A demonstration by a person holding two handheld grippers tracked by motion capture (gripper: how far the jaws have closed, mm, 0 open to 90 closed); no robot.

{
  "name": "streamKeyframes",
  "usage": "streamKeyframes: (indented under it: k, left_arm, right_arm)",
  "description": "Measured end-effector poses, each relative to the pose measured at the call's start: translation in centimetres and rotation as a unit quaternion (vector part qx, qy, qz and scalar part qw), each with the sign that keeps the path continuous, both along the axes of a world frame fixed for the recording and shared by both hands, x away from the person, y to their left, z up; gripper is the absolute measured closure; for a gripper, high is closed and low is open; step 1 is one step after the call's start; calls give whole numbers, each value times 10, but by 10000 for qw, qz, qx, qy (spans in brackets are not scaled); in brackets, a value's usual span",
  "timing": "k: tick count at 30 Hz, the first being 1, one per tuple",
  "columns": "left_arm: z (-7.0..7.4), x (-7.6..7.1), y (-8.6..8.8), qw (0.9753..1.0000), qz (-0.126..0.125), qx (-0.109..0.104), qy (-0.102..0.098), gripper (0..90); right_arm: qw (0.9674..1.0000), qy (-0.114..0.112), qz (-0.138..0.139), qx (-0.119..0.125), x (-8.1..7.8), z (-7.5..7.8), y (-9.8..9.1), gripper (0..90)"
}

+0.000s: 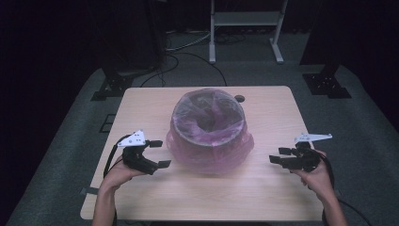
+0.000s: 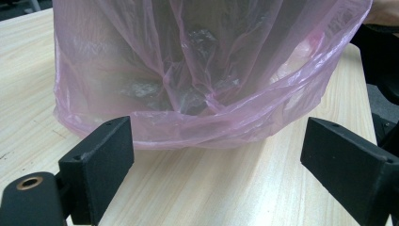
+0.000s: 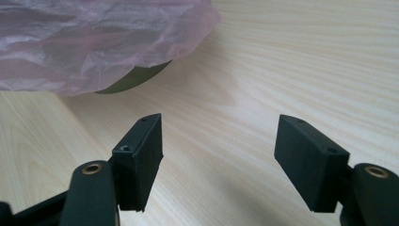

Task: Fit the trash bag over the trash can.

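Darkness filled the room beyond the pale wooden surface (image 1: 263,188), broken only by a white metal stand (image 1: 244,21) at the back, black stand bases on the grey floor and a few cables trailing across it.

In the middle of the surface stood a round bin (image 1: 209,120), lined with a pink plastic bag (image 1: 209,150) whose loose skirt hung down over the outside and bunched on the wood around the foot. A small dark hole (image 1: 240,98) marked the surface just behind it.

Both forearms came in low from the near edge, one to each side of the bin. The left hand (image 1: 120,174) rested near the front left part of the surface, wrist bent so that the left gripper (image 1: 160,153) pointed across towards the bag's lower edge. Its fingers (image 2: 101,162) stood wide apart and held nothing; in the left gripper view the bunched pink plastic lay just beyond their tips, not touching.

The right hand (image 1: 317,174) sat at the front right, holding the right gripper (image 1: 280,155) level and aimed leftwards at the bin. Its fingers (image 3: 141,150) were also spread wide and empty, over bare wood, with the bag's hem and a dark sliver of the bin's base farther off, clearly apart from them.
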State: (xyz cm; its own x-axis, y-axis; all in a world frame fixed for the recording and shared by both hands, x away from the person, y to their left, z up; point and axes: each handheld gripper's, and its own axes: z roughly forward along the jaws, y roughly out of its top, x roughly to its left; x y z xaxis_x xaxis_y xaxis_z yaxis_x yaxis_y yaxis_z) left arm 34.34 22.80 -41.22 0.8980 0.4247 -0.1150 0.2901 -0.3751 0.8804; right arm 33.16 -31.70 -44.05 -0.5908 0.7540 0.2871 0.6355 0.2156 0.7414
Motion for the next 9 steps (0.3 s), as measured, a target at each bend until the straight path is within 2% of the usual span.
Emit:
streamKeyframes:
  k: [9]
  left_arm:
    - [-1,0,1,10000,-4,-14,21,88]
  right_arm:
    - [10000,-20,-66,27,-12,-8,-4,314]
